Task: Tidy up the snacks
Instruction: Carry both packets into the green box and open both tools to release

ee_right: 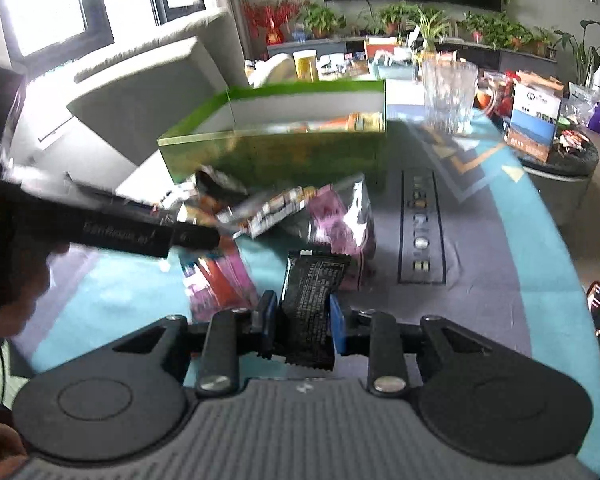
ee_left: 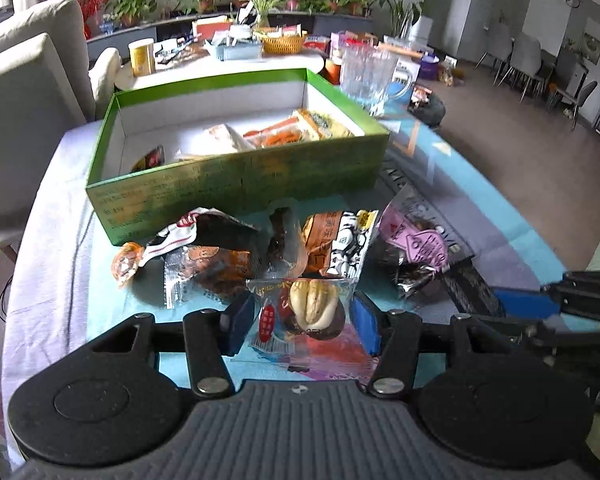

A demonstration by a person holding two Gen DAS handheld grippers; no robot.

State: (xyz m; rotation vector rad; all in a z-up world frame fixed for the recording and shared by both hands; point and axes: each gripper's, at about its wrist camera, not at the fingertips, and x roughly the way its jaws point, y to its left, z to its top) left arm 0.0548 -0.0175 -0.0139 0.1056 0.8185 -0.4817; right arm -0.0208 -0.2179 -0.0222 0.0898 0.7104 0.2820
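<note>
- Right now the left gripper is pinching a clear packet with a walnut-stuffed date between its blue pads, the packet sitting low over the table.
- Meanwhile the right gripper is clamping a black snack bar upright between its pads, close over the cloth.
- Both snacks are heading, as I judge it, for the green box, which is standing just behind the loose pile and already holding a few packets at its far end.
- To do this well, each hand is needing to rise enough to clear the box's near wall before moving forward, since the wall is standing taller than the pile.
- Going one hand at a time is looking wiser; the two grippers are working close beside each other and could knock together.
- Setting each snack down in the bare near part of the box is looking tidier than dropping it on the packets already inside.
- The remaining pile, with a pink packet and an orange wrapper, is lying touching and overlapping, so nudging it could scatter things.
- The table is wearing a teal and grey cloth; a glass jug is standing beyond the box.
- Further back, a cluttered table, potted plants and a pale sofa are filling a bright living room.
</note>
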